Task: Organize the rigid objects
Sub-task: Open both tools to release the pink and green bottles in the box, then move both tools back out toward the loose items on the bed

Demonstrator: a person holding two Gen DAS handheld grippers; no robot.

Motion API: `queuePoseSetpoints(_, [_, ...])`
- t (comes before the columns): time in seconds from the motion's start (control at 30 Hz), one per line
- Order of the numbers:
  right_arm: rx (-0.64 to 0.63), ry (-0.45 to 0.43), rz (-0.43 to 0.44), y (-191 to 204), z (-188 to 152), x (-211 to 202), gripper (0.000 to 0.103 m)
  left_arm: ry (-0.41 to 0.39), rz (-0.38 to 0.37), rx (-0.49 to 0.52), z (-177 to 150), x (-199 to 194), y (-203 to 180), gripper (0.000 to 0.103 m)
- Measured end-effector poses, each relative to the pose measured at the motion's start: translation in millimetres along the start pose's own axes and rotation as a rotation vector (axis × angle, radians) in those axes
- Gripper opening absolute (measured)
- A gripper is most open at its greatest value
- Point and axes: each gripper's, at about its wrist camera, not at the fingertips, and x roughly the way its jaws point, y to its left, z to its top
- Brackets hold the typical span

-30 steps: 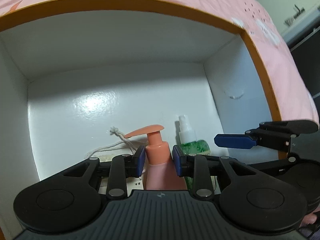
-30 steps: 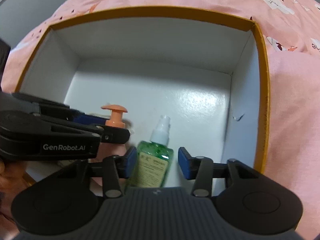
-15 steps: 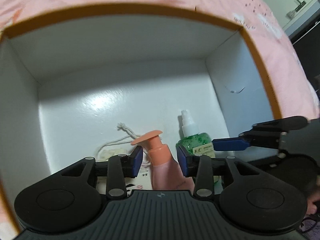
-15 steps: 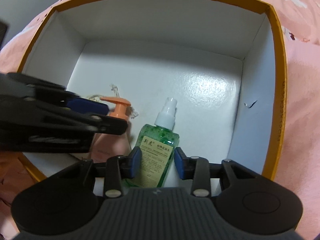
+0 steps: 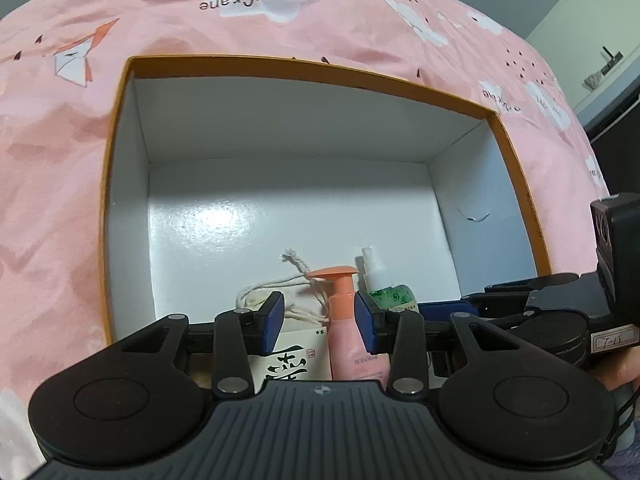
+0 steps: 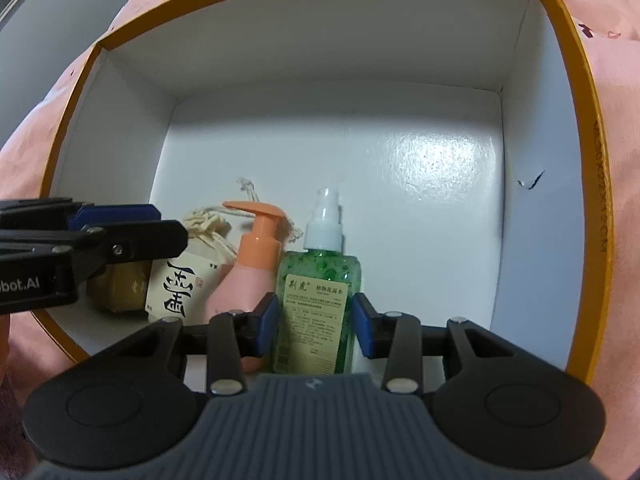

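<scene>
right gripper (image 6: 314,318): straddles green spray bottle (image 6: 316,300), pads just clear, nothing held | left gripper (image 5: 320,320): narrow gap, just opened, off pink pump bottle (image 5: 352,344) | bottles lie side by side at box (image 6: 576,128) near wall, nozzles pointing away.

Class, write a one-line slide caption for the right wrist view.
Right gripper straddles a green spray bottle beside a pink pump bottle inside the box.
</scene>
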Motion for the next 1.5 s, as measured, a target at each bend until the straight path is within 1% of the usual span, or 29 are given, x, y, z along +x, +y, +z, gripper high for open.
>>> queuePoseSetpoints(0.1, [-0.004,-0.016,-0.001,-1,-6,-3,0.041,-0.020,0.003,0.000,-4,-2,-1,0.045])
queuePoseSetpoints(0.2, [-0.021,-0.035,-0.024,2,-14,-8,0.042,-0.049,-0.004,0.006,-11,-7,-3,0.045])
queuePoseSetpoints(0.3, [-0.032,-0.073,-0.050,8,-19,-11,0.042,-0.087,-0.001,0.014,-20,-13,-8,0.045])
queuePoseSetpoints(0.4, [-0.052,-0.121,-0.077,15,-26,-21,0.042,-0.143,0.008,0.034,-29,-22,-17,0.045])
queuePoseSetpoints(0.5, [-0.080,-0.184,-0.106,24,-34,-36,0.042,-0.205,0.020,0.066,-39,-33,-26,0.045])
queuePoseSetpoints(0.63, [-0.122,-0.285,-0.156,37,-50,-61,0.053,-0.290,0.025,0.103,-53,-49,-36,0.045])
queuePoseSetpoints(0.7, [-0.133,-0.336,-0.175,41,-59,-73,0.053,-0.336,0.016,0.118,-58,-58,-40,0.045])
queuePoseSetpoints(0.8, [-0.132,-0.413,-0.180,47,-74,-90,0.056,-0.410,0.010,0.152,-69,-69,-46,0.045])
queuePoseSetpoints(0.87, [-0.126,-0.462,-0.175,49,-85,-101,0.057,-0.434,0.019,0.179,-73,-74,-51,0.045])
queuePoseSetpoints(0.9, [-0.124,-0.482,-0.175,52,-90,-105,0.058,-0.437,0.023,0.185,-75,-76,-52,0.045])
queuePoseSetpoints(0.97, [-0.125,-0.526,-0.178,56,-101,-113,0.059,-0.440,0.013,0.185,-78,-81,-52,0.050])
queuePoseSetpoints(1.07, [-0.127,-0.565,-0.192,62,-115,-119,0.062,-0.450,-0.007,0.175,-85,-90,-48,0.051])
queuePoseSetpoints(1.17, [-0.105,-0.577,-0.196,62,-126,-122,0.064,-0.454,0.010,0.168,-93,-95,-45,0.057])
queuePoseSetpoints(1.23, [-0.085,-0.565,-0.200,61,-134,-120,0.064,-0.449,0.020,0.153,-98,-97,-42,0.063])
queuePoseSetpoints(1.33, [-0.060,-0.543,-0.230,58,-141,-115,0.064,-0.408,-0.010,0.120,-103,-96,-31,0.072])
queuePoseSetpoints(1.37, [-0.047,-0.531,-0.232,56,-145,-113,0.064,-0.381,-0.017,0.085,-106,-94,-24,0.074])
queuePoseSetpoints(1.5, [0.018,-0.466,-0.205,47,-156,-103,0.063,-0.253,-0.037,-0.034,-111,-86,1,0.074])
